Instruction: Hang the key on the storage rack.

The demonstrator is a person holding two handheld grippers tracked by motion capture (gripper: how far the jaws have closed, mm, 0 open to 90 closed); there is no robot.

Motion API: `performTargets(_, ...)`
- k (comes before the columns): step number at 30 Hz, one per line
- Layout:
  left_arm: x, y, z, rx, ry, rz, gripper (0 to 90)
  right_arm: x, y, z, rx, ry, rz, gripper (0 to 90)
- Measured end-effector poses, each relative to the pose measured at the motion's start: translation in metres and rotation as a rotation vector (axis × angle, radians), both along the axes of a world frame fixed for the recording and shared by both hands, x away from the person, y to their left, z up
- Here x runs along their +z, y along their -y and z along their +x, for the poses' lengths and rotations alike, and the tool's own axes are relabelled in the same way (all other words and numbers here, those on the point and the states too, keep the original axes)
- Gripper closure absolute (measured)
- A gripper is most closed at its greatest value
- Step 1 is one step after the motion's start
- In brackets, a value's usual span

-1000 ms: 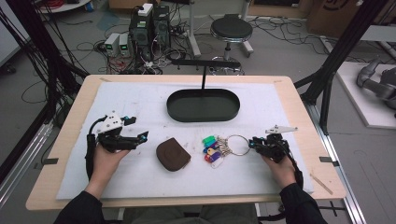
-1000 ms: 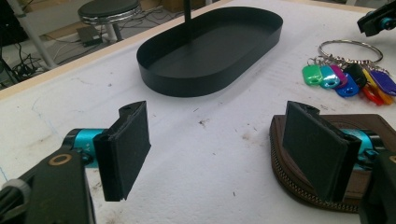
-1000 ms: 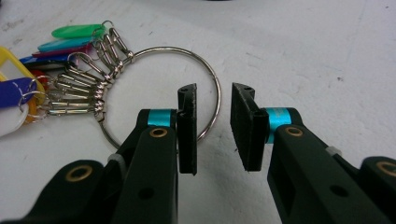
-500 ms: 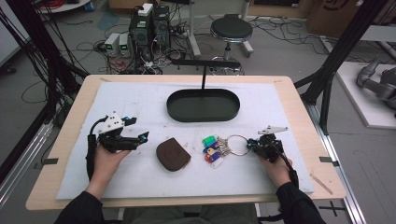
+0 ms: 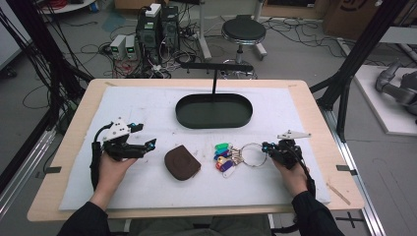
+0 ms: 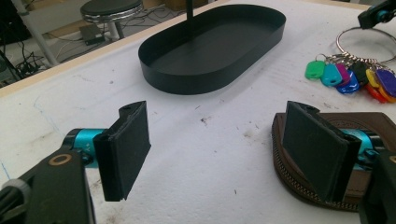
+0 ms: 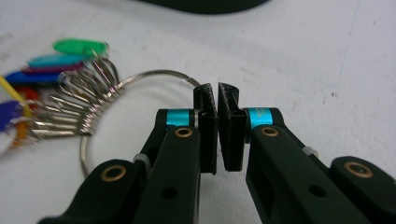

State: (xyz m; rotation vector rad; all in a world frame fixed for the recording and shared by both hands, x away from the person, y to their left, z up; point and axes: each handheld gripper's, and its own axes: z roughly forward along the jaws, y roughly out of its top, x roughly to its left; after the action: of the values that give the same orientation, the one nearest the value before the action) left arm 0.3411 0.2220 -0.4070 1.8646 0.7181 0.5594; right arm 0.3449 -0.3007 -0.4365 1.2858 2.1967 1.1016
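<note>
Right jaws: my right gripper (image 7: 214, 100) is pinched nearly closed on the rim of the large metal key ring (image 7: 140, 77), the wire running in between the two black pads at its near-right edge.
Left jaws: my left gripper (image 6: 224, 154) stands wide apart with nothing between the pads, low over the white mat (image 5: 147, 105).
Beside the left jaws: the brown zipped leather pouch (image 6: 364, 126) lies flat, partly behind my right-hand pad; I cannot tell whether that pad touches it.
Key bunch: coloured plastic tags (image 5: 223, 157) fan out from the ring toward the pouch, resting on the mat at the table's near middle.
Farther out: the black oval tray (image 5: 214, 110) with its upright T-shaped hanger post (image 5: 215, 73) sits empty toward the far side, well apart from both hands.
Step in hand, as I judge it: lifting the keys by the ring.
Doing it well: keep the pinch square on the thin wire, which could slip through; raise slowly so the hanging tags do not swing; keep the left jaws clear of the pouch.
</note>
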Motion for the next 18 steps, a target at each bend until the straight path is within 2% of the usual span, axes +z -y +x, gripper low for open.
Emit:
performTargets(1,0.0,0.0,0.0,0.0,0.0,0.001,23.5,0.004,0.001,-0.002,0.016,0.029,0.045,87.8)
performTargets(6,0.0,0.0,0.0,0.002,0.003,-0.003,23.5,0.012,0.001,-0.007,0.053,0.074,0.122,87.6)
performTargets(11,0.0,0.0,0.0,0.001,0.005,0.0,23.6,0.014,-0.001,-0.009,0.106,0.048,0.202,86.9)
performTargets(18,0.0,0.0,-0.001,-0.001,0.006,-0.005,23.5,0.015,-0.006,-0.01,0.139,0.001,0.214,86.3)
